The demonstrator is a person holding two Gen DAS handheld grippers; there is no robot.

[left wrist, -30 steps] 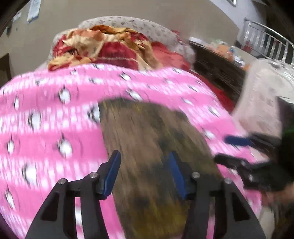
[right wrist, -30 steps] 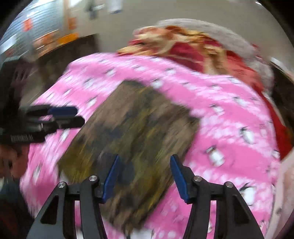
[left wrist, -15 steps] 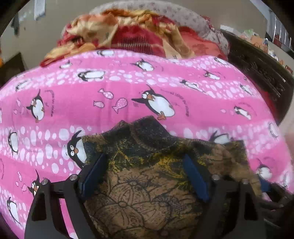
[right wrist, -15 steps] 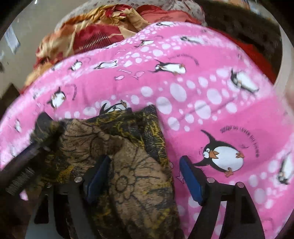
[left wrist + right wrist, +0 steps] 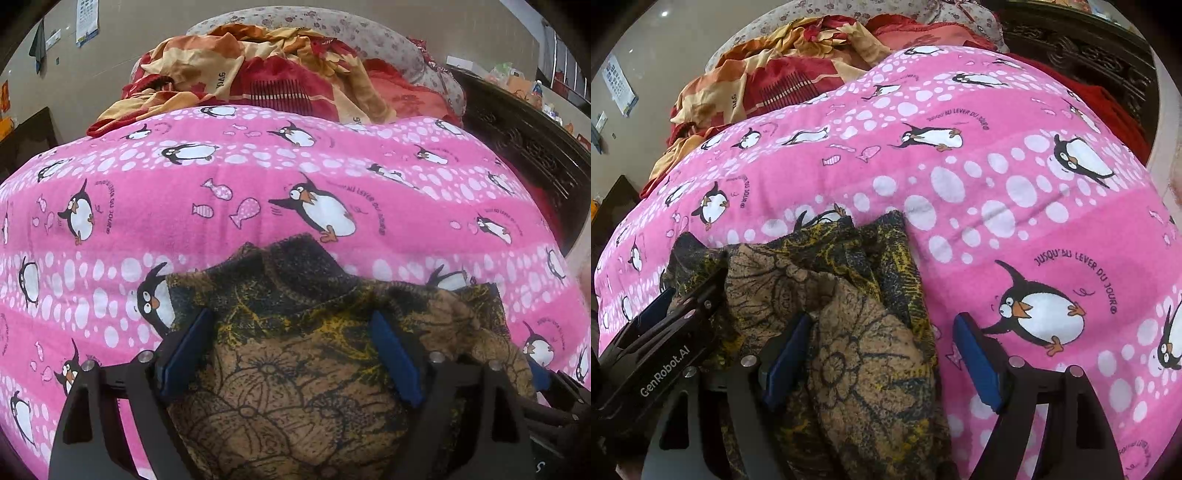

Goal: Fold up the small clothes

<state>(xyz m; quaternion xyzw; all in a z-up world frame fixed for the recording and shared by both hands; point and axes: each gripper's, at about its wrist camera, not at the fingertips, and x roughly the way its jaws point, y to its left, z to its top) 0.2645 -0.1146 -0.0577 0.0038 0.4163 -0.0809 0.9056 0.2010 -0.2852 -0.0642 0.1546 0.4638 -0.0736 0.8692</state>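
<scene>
Garment (image 5: 295, 369) lies bunched on pink blanket (image 5: 258, 177), directly under both tongs. Left gripper (image 5: 291, 354) straddles its middle, right gripper (image 5: 882, 360) its right edge; both jaws apart, gripping nothing.

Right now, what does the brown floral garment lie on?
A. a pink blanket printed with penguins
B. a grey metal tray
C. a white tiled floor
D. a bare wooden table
A: in both wrist views the brown floral garment lies bunched on the pink blanket printed with penguins, white dots and fish, with both grippers' jaws standing open over it.
</scene>
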